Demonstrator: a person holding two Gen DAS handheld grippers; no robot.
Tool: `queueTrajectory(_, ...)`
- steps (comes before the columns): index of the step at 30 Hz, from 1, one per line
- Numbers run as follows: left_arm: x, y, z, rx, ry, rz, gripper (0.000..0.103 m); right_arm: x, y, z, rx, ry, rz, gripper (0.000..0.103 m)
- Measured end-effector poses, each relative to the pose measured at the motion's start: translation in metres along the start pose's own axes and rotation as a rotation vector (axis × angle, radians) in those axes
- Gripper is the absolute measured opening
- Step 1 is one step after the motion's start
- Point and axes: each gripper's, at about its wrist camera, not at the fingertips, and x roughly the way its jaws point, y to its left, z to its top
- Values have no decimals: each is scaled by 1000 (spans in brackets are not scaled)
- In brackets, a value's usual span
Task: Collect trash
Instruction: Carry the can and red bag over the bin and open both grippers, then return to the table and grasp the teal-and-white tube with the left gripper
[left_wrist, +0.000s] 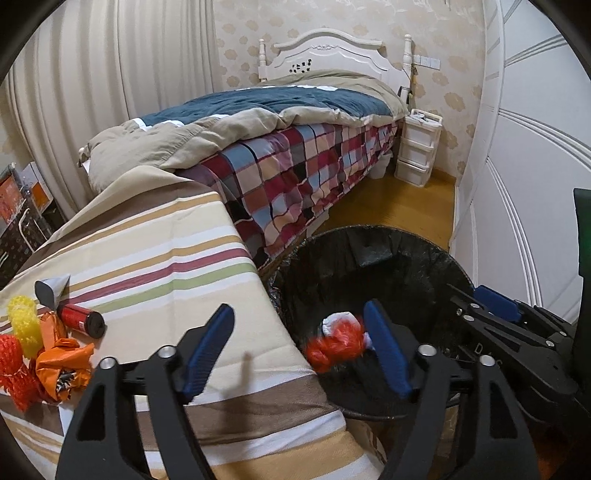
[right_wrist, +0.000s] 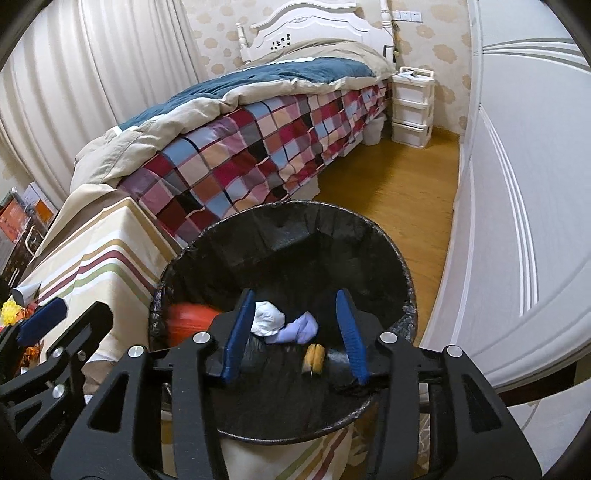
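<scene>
Black crinkled liner in the round bin (right_wrist: 388, 236) — left tongs (left_wrist: 301, 349) and right tongs (right_wrist: 295, 338) spread, empty.

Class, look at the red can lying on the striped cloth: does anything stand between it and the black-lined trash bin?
Nothing visible does. The red can lies on the striped cloth, and bare cloth runs from it to the trash bin at the cloth's edge.

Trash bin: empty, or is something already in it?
Not empty. Inside the black-lined trash bin there is a white wad, a lilac piece, a small yellow item and a blurred red-orange piece.
</scene>
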Motion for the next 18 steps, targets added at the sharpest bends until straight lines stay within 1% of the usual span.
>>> queueTrajectory(1,0,0,0,1,-1,3,77,-1,-1,-1,2,-2,-3,47)
queueTrajectory(3,-2,2,-1,-2,-5,10,79,-4,-2,-1,6,-6,-7,53)
queueTrajectory(10,-16,14,-9,-11,-19,41,81,-12,3,-10,12,-3,-6,59)
queueTrajectory(13,-24,23,-15,-19,-17,54,81,-18,11,-16,4,4,7,60)
queueTrajectory(17,-33,37,-25,-40,-9,69,81,-28,26,-25,-19,7,28,66)
queueTrajectory(18,-36,41,-28,-46,-7,75,81,-31,30,-26,-27,6,29,66)
